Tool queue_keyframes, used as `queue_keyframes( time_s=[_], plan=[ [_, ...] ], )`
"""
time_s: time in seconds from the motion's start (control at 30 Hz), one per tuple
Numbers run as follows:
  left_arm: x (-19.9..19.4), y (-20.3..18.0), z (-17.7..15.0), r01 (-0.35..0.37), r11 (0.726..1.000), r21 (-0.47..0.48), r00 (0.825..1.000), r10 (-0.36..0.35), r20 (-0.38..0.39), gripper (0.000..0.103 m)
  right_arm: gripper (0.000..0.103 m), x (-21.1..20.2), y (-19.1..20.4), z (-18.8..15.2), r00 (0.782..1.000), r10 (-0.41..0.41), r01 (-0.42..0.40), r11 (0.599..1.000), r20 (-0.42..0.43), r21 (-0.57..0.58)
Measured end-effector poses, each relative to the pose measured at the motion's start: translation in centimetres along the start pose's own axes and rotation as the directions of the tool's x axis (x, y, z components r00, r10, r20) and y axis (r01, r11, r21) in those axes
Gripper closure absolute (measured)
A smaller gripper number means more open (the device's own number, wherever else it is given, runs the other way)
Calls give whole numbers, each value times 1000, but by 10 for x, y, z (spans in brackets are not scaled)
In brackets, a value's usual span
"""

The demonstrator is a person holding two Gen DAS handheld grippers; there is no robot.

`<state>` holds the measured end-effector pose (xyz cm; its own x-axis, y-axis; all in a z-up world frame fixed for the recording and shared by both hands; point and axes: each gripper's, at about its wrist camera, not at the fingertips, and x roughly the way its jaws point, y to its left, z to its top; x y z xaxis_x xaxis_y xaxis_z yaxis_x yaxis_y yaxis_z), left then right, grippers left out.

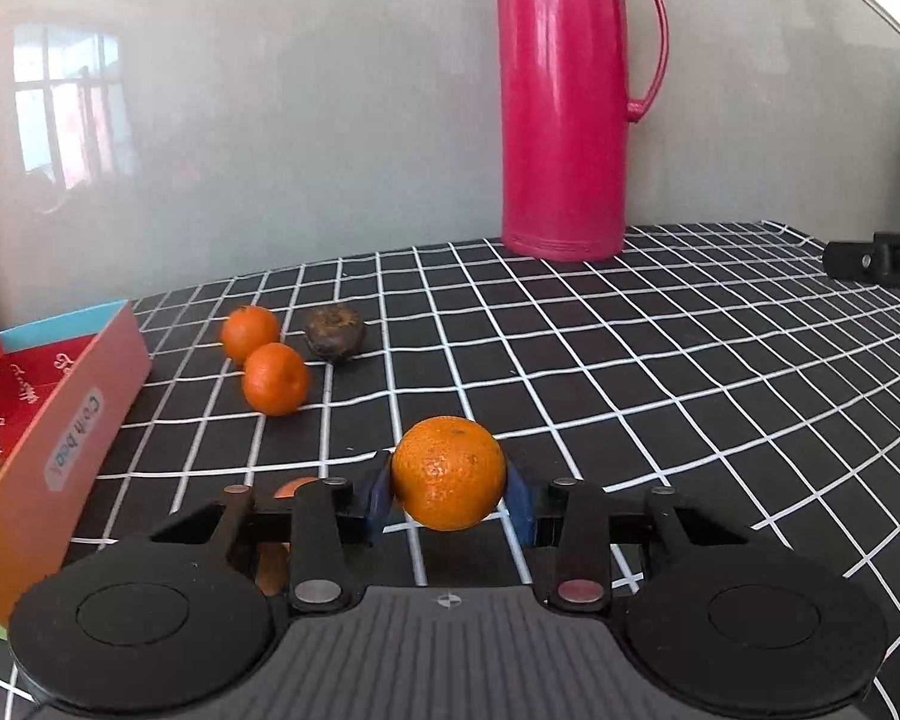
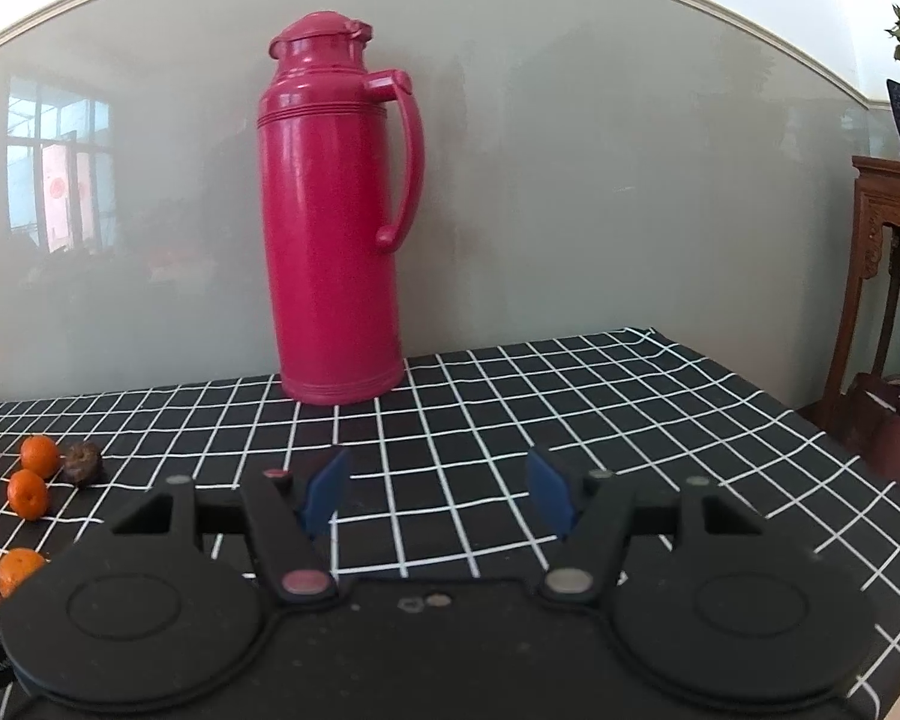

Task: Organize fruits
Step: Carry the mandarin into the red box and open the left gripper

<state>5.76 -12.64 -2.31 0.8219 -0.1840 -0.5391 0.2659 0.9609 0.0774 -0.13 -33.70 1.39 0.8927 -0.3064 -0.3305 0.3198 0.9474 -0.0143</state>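
Observation:
My left gripper is shut on an orange; both blue pads press its sides, just above the checked cloth. Two more oranges and a dark, shrivelled fruit lie farther back on the left. Another orange peeks out behind the left finger. A red-lined cardboard box stands open at the left edge. In the right wrist view my right gripper is open over bare cloth with nothing between its pads; the held orange shows at the far left.
A tall pink thermos stands at the back of the table against the wall. The black-and-white checked cloth covers the table. A carved wooden stand with a potted plant is off the table's right side.

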Motion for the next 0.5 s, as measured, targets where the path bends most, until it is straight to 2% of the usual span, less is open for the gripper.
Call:
queue_keyframes(
  time_s=[0.3,0.5],
  plan=[
    [-16,28,0,-53,998,-25,998,54,39,64,39,-1,22,0,1000,22,-22,999,-6,-26],
    [-27,52,4,-114,993,-40,990,117,77,64,39,-1,35,1,999,40,-40,999,-7,-35]
  ],
)
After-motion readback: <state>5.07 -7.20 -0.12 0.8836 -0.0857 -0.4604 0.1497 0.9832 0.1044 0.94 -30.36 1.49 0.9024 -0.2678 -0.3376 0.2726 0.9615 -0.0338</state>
